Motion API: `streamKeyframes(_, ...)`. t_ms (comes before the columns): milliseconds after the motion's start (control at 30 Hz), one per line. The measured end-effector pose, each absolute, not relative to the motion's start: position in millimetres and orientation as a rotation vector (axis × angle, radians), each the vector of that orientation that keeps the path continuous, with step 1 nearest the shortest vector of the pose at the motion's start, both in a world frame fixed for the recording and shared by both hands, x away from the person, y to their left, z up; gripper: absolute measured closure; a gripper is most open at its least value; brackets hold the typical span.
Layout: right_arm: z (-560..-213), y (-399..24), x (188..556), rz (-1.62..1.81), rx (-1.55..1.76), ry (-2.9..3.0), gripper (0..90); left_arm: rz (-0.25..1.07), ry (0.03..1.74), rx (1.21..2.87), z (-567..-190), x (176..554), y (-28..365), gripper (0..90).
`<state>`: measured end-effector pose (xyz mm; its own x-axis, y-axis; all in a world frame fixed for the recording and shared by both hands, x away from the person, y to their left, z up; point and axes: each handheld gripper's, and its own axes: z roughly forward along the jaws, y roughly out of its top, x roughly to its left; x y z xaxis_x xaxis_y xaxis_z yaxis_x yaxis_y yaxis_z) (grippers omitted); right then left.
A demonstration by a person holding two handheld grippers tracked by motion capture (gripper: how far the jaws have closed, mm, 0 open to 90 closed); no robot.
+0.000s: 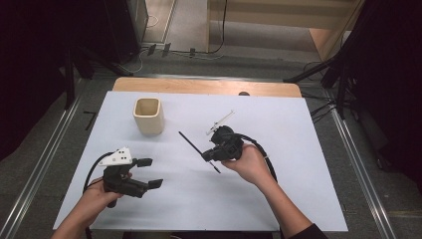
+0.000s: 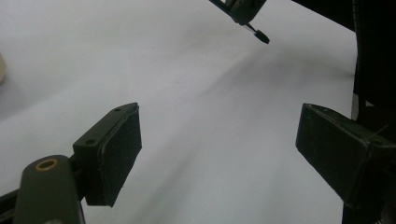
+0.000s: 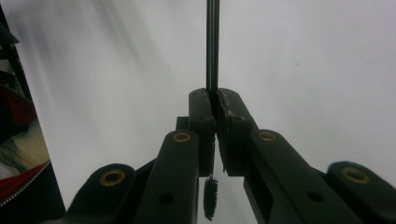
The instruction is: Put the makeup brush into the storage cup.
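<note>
The thin black brush (image 1: 196,150) is a long, skinny stick with a small bristly tip (image 3: 209,198). It looks very light, so it should take almost no force to lift. It also looks stiff but thin, so a hard squeeze or a bump could bend it. It is smooth and round, so it could spin or slip between flat pads. The best place to hold it is on the bare stem, not on the soft bristles.

On the left side of the tabletop (image 1: 298,149), the left gripper (image 1: 149,173) is held low in the person's hand. Its jaws stand wide apart and there is nothing between them. A cream cup (image 1: 149,115) stands upright farther back on the tabletop, well apart from both grippers.

To the right, near the middle, the right gripper (image 1: 208,155) has its jaws closed tight on the brush. In the right gripper view, the stem (image 3: 212,46) runs straight out from between the pads, and the bristly tip hangs just behind them. So the grip is close to the bristle end, and most of the stick pokes out in front, pointing toward the cup. The long free end could wobble if the hand moves fast.
</note>
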<state>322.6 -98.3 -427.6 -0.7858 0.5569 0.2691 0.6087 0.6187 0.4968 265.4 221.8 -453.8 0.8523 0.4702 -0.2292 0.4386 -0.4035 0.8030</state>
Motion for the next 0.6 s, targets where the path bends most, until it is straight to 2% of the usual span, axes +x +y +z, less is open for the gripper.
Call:
streamKeyframes(400,-423,-118,306,-0.927,-0.982,-2.728,86.5,-0.055,0.583,2.063,-448,270,212,14.6)
streamKeyframes(600,-424,-131,298,-0.936,-0.991,-2.725,86.5,-0.063,0.574,2.067,-445,273,206,14.8)
